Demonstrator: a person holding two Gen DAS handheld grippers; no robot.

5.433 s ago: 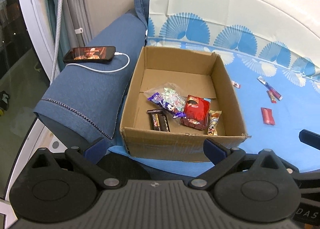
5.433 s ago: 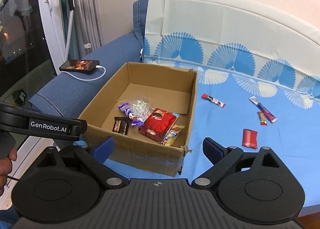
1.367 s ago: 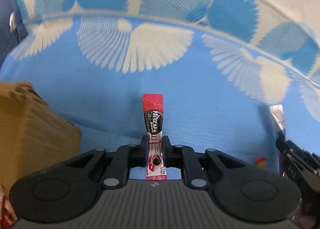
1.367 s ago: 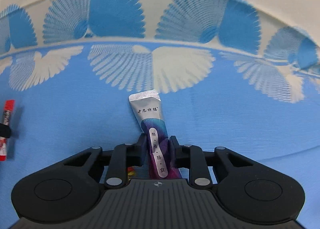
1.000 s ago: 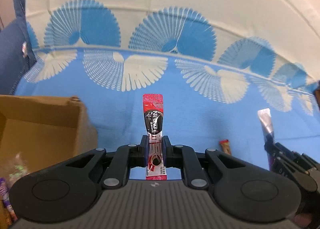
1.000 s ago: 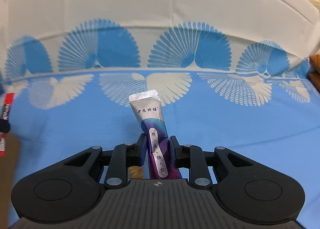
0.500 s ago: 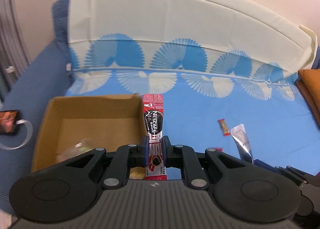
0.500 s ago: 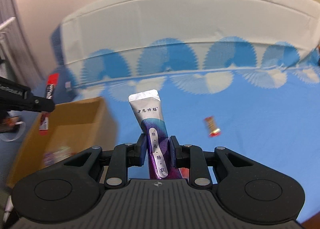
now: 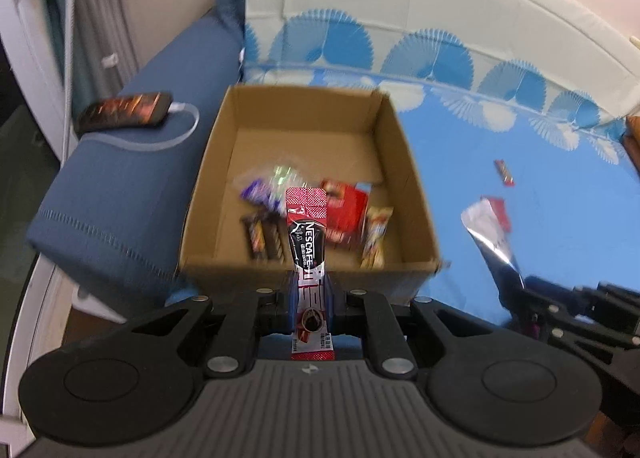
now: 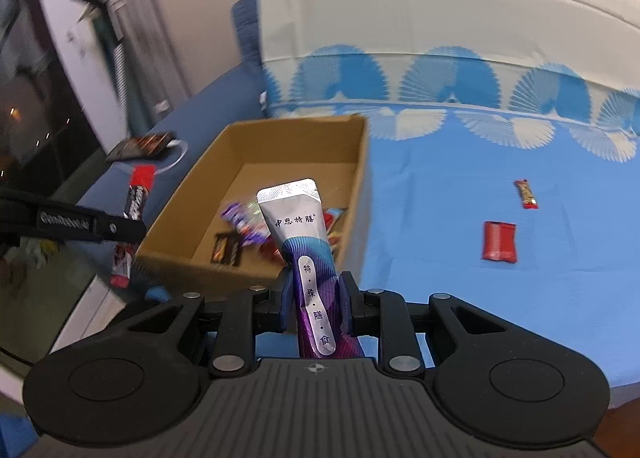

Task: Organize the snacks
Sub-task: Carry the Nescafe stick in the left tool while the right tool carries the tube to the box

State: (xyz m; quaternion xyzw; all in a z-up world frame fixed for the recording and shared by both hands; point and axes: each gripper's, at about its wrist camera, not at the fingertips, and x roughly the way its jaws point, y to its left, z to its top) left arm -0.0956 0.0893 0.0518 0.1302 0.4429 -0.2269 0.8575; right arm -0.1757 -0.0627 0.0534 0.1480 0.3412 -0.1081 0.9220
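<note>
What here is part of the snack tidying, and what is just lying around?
Part of the job: Nescafe stick in left gripper; silver-purple sachet in right gripper; cardboard box; red packet; small bar.

Lying about: phone; charging cable.

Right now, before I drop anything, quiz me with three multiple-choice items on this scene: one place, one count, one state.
1. Where is the phone?
A. in the box
B. on the sofa arm
C. on the blue sheet

2. How many snacks lie loose on the sheet?
A. two
B. four
C. none

3. What is the left gripper doing?
A. open
B. shut on nothing
C. shut on the Nescafe stick

B: the phone lies on the sofa arm.
A: red packet, small bar.
C: left gripper pinches the Nescafe stick.
</note>
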